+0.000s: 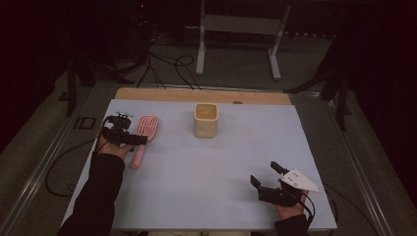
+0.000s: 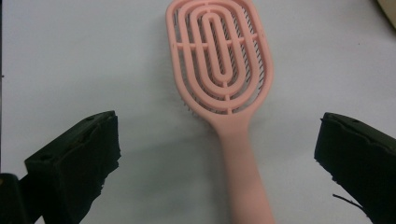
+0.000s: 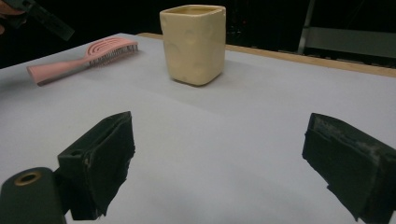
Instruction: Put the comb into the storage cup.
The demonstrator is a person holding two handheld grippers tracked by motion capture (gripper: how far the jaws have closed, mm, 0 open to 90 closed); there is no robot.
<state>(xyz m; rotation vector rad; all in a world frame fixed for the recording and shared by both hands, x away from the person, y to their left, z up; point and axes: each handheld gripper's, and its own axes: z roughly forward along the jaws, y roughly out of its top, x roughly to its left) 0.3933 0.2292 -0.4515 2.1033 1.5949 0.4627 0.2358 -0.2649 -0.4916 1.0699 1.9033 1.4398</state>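
Note:
A pink hairbrush lies flat on the pale mat at the left, head away from me. My left gripper hovers over its handle. In the left gripper view the brush runs up the middle and the left gripper is open, its jaws wide on either side of the handle without touching it. A cream square cup stands upright at the middle back. My right gripper is open near the front right, holding nothing. From the right gripper I see the cup and the brush ahead.
The mat covers a wooden table whose bare strip shows along the far edge. Beyond it are a dark floor with cables and a white stand. Metal rails run along both sides of the table.

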